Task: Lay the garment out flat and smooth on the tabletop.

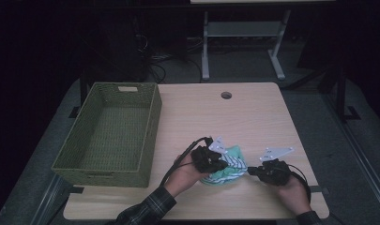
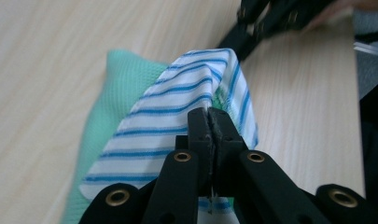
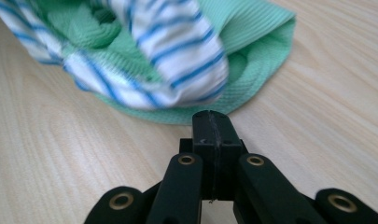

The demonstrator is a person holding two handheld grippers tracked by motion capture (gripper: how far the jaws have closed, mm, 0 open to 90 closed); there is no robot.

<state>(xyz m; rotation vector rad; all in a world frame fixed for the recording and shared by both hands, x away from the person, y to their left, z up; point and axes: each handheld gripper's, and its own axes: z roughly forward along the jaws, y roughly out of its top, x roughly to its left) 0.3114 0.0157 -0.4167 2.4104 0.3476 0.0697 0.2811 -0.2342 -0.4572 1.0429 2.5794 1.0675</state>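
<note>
- The counter is mostly bare, so nothing blocks the way.
- A green woven basket sits at its left, well apart.
- The cloth lies near the front edge; it looks soft, light and floppy, best taken by a hem.
- The left hand-held gripper pinches its striped fold.
- The right hand-held gripper is pressed together on nothing, just beside the cloth.

basket: on desk, left side
cloth: on desk, near front edge, right of basket, apart
left gripper: at cloth's left
right gripper: just right of cloth
</note>
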